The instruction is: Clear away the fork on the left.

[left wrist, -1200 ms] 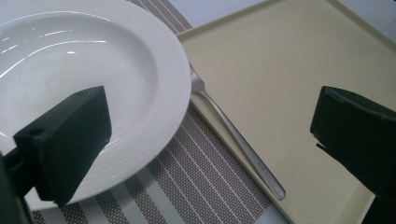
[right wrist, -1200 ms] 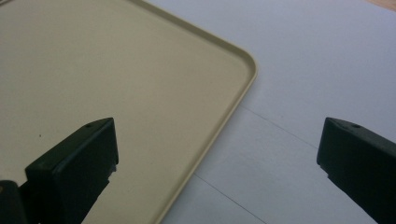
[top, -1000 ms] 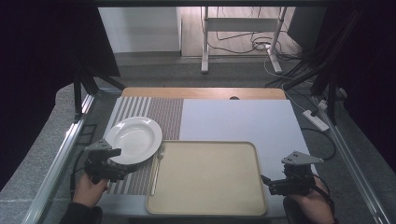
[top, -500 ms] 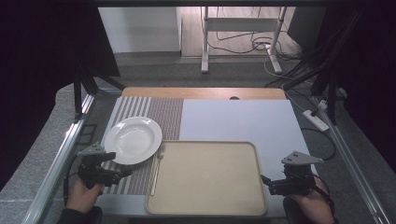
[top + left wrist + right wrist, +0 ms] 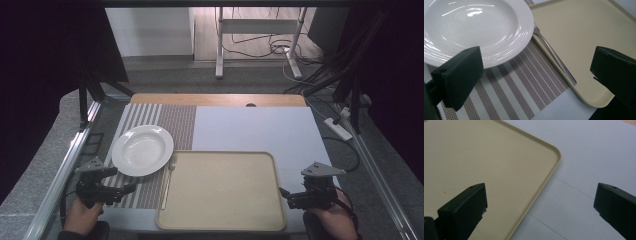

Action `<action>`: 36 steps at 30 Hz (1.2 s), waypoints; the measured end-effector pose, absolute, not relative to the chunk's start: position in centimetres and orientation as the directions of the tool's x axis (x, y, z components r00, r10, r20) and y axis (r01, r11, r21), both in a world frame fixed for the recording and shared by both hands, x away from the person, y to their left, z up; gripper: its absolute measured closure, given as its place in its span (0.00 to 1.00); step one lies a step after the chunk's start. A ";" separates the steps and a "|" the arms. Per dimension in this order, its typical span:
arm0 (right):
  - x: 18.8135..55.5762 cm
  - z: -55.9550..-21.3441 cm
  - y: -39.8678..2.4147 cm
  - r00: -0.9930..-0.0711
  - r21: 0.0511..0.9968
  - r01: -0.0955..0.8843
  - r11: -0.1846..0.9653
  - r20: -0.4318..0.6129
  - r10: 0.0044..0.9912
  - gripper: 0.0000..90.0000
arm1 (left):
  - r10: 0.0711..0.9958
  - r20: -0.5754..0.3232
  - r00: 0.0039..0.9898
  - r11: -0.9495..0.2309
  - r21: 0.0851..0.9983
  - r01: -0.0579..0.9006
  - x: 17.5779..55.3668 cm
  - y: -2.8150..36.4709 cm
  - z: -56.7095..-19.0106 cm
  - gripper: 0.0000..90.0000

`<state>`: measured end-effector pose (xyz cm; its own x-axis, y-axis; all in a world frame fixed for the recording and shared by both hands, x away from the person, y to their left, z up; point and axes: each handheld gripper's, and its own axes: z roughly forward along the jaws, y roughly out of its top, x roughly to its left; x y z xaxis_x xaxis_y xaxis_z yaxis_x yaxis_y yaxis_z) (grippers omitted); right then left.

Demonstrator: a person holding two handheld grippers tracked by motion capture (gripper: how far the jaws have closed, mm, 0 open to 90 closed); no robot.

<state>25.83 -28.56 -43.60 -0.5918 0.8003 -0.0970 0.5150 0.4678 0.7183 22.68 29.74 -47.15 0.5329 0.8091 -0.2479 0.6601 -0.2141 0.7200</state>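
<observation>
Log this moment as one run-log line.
left gripper: open, near plate | right gripper: open, beside tray | fork: against tray's edge

Grey speckled floor [image 5: 45, 165], white wall panel [image 5: 150, 30] at back, white metal desk frame [image 5: 257, 30], black cables [image 5: 250, 49] underneath.

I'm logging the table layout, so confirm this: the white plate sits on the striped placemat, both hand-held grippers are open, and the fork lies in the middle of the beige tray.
Wrong on the fork: the left gripper view shows it lying along the left rim of the beige tray, its head by the white plate. The rest holds: plate on the striped placemat, left hand-held gripper and right hand-held gripper open.
</observation>
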 end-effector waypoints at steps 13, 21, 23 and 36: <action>25.8 -43.6 -28.6 -0.589 0.720 0.516 0.464 -0.095 0.802 0.00 | 0.814 -0.257 0.521 -0.194 0.725 0.661 21.7 30.4 -47.2 0.00; 25.9 -43.6 -28.6 -0.589 0.719 0.517 0.464 -0.095 0.803 0.00 | 0.818 -0.261 0.513 -0.174 0.738 0.652 21.1 30.8 -47.1 0.00; 25.9 -43.6 -28.6 -0.588 0.719 0.518 0.463 -0.094 0.803 0.00 | 0.819 -0.263 0.510 -0.171 0.737 0.654 21.0 30.9 -47.0 0.00; 25.9 -43.6 -28.6 -0.586 0.720 0.519 0.461 -0.093 0.805 0.00 | 0.824 -0.255 0.507 -0.160 0.752 0.639 20.1 31.6 -46.9 0.00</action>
<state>25.88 -28.62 -43.62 -0.5861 0.8048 -0.0933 0.5190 0.4614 0.7195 20.10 31.58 -46.94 0.5066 0.8237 -0.2548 0.6388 -0.1602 0.7525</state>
